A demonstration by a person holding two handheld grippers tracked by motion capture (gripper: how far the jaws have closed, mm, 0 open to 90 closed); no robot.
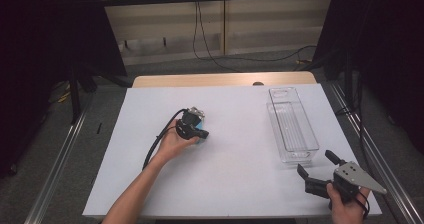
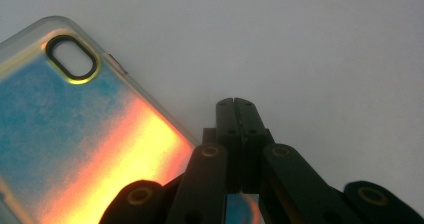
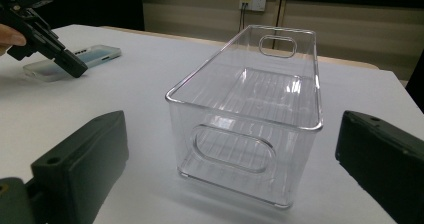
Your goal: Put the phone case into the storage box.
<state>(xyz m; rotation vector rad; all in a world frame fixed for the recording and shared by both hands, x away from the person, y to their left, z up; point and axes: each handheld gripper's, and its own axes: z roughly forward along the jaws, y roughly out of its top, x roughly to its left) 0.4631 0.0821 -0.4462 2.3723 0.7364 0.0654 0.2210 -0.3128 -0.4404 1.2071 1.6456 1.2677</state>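
High view takes in the white table [image 1: 235, 184], then the clear plastic bin [image 1: 292, 126] standing empty toward its right side, then the left gripper [image 1: 194, 128] near the middle and the right gripper [image 1: 314, 170] at the near right corner. Smallest is the phone case [image 2: 75, 134], blue and orange, lying flat on the table. The step in hand looks like the approach to picking it up, probably for the bin. In the left gripper view that gripper's jaws are pressed together with nothing between them, their tips just beside the case's long edge. The next move calls for spreading them and straddling that edge. The right gripper's jaws stand wide apart, empty, facing the bin's near end.
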